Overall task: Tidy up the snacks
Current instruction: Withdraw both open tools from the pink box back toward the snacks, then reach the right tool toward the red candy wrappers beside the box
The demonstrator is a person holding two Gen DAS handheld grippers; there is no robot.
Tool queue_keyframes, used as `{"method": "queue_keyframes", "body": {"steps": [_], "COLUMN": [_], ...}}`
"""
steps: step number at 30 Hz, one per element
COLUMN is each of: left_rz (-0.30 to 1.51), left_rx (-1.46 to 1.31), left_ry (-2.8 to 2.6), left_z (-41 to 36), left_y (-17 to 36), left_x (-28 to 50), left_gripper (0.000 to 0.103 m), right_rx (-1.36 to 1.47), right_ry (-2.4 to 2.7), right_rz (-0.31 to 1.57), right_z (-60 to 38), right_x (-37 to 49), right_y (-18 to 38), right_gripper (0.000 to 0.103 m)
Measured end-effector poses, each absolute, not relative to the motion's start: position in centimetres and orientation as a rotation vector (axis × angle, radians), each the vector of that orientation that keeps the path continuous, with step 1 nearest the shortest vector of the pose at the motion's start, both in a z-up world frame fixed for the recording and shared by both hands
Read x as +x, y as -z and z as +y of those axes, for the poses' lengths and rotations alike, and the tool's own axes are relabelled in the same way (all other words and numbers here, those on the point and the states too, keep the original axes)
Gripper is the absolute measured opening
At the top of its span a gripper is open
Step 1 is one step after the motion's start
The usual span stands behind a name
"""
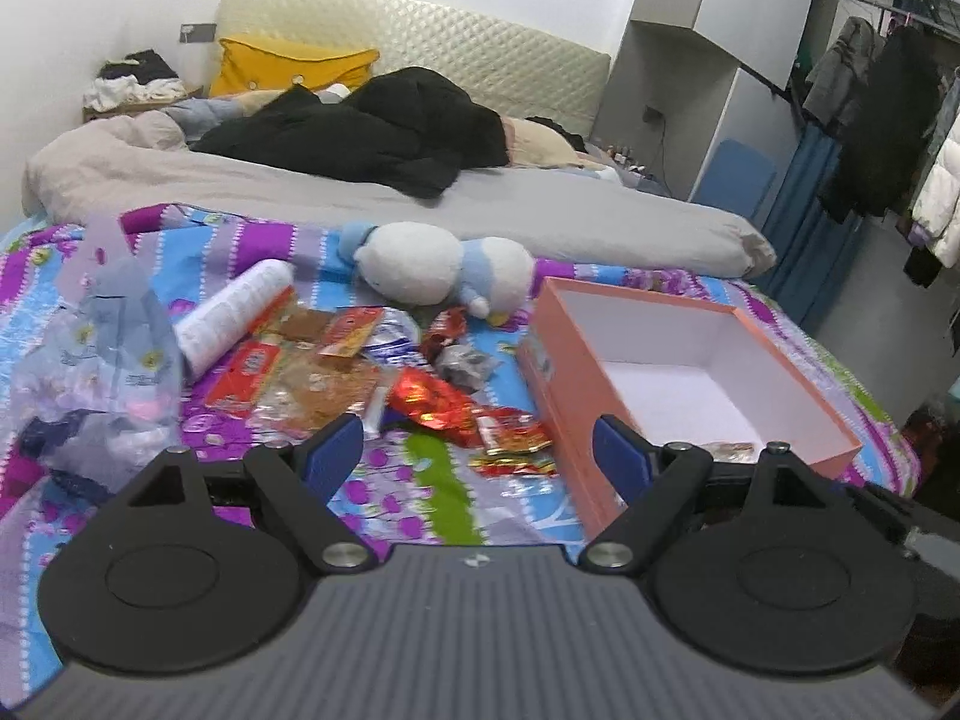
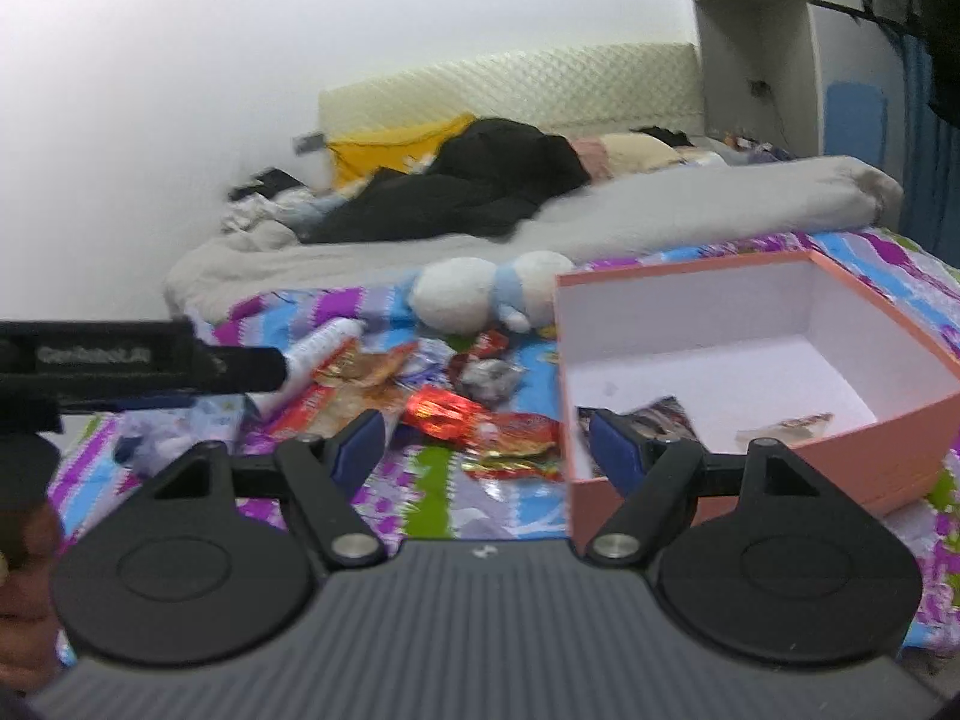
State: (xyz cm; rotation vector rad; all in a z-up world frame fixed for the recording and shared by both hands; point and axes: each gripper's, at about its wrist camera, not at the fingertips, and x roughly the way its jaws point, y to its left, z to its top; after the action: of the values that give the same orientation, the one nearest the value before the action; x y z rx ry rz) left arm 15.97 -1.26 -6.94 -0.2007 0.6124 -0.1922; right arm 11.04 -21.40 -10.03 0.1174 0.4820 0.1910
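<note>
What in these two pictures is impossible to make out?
- Pink box, left wrist view: near inside corner hidden by the left gripper.
- Dark packet, right wrist view: partly behind the right gripper; print blurred.
- Snack pile: labels too blurred to read.

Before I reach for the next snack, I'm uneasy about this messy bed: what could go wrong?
1. The red foil packet lies overlapped with other wrappers, so the open left tool might pinch two at once.
2. The pink box sits on soft bedding and could tip if nudged.
3. The plush toy beside the pile might get snagged.
</note>
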Motion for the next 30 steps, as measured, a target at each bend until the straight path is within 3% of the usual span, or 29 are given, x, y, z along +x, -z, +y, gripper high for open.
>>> {"method": "queue_keyframes", "body": {"steps": [11, 22, 25, 30], "left_rz": [0.669, 0.751, 0.764, 0.788], "left_rx": [-0.308, -0.409, -0.44, -0.472], "left_ry": [0.103, 0.103, 0.104, 0.108], "left_z": [4.3, 5.0, 4.9, 5.0], "left_y": [10.6, 15.8, 17.1, 19.1], "left_x": [12.7, 14.6, 16.4, 20.2], "left_gripper": [0.087, 0.087, 0.086, 0.086], "right_rx": [0.025, -0.091, -0.134, -0.197], "right_ry": [-0.228, -0.211, -0.212, -0.215], "right_rz": [0.555, 0.62, 0.629, 0.637], "right_z": [-19.1, -17.5, -16.8, -15.3], "right_x": [9.3, 10.1, 11.0, 13.1], "right_y": [11.7, 14.3, 15.1, 16.3], "right_gripper": [0.077, 0.076, 0.067, 0.065]}}
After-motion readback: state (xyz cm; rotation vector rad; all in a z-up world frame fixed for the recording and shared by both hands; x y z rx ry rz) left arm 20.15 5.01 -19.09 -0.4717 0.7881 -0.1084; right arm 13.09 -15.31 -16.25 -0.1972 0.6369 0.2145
